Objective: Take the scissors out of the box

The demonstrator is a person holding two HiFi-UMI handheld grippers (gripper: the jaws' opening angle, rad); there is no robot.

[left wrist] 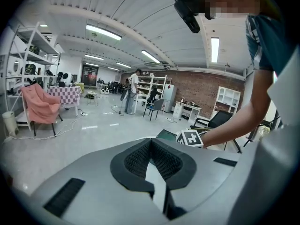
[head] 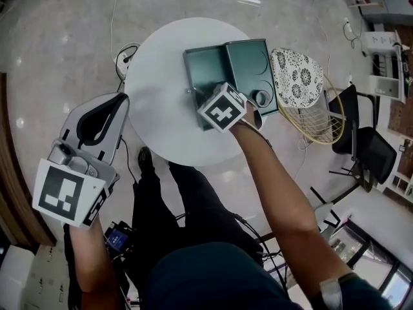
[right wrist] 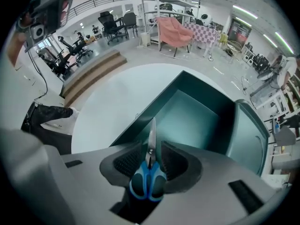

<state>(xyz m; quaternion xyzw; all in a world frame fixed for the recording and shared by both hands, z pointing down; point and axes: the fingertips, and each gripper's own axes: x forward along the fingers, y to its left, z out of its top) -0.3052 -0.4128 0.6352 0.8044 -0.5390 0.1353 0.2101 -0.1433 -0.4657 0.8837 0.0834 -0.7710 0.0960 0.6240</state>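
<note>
Left gripper (head: 108,110) hung off the table's left side, low beside the person, jaws closed tip to tip with nothing between them; it was idle for this step. Round white table (head: 151,76) carried the open teal box (head: 208,70), whose lid lay flat to its right. Right gripper (right wrist: 151,148) was over the box's near edge, jaws clamped on the scissors (right wrist: 148,182). The grip sat at the pivot, just ahead of the handles.

Step in hand, as I judged it: lifting the scissors clear of the box. The tip pointed down and forward toward the box's near wall, and I couldn't tell whether it was already above the rim. To do it well:
- raise straight up first, then draw back toward the table's bare near side
- keep the squeeze constant, since the thin flat metal at the pivot could swivel or slip between the pads
- the left gripper could steady the box if it dragged, though it looked well apart from it

Scissors: 2 blue loop handles with a darker inner lining, tucked back behind the pads. The 2 silver blades were shut together into 1 narrow point with a small rivet showing. They were held edge-up and in line with the jaws. Box interior looked bare otherwise
</note>
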